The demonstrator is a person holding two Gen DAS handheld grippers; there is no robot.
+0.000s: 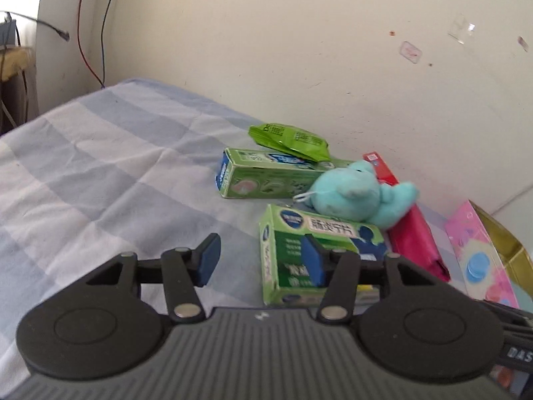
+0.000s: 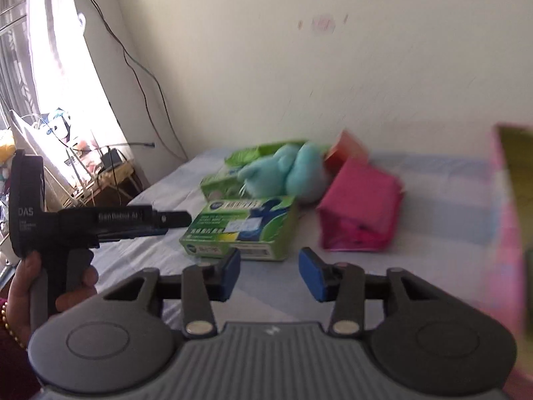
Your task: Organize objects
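- Green box (image 1: 309, 250): nearest of the clutter, lying flat on the checked bedsheet (image 1: 100, 173); printed top face up; seen also from the right wrist (image 2: 246, 223).
- Long green carton (image 1: 266, 176): at 12 o'clock beyond the green box, lying on its side near the wall (image 1: 299, 50).
- Green foil pouch (image 1: 289, 141): resting on the far end of the long green carton, close to the wall.
- Teal plush toy (image 1: 353, 196): lies across the gap, touching the far edge of the green box and overlapping the long green carton.
- Pink packet (image 1: 416, 243): at 3 o'clock of the green box, just beside it; a red box (image 1: 379, 168) pokes out behind the plush.
- Pink patterned box (image 1: 479, 253): at 3 o'clock of the pink packet, at the right edge of the left wrist view.
- Left gripper (image 1: 260, 260): jaws apart, nothing between them; right pad overlaps the green box in view, contact unclear.
- Right gripper (image 2: 269, 273): jaws apart, empty, hovering just short of the green box; picture blurred.
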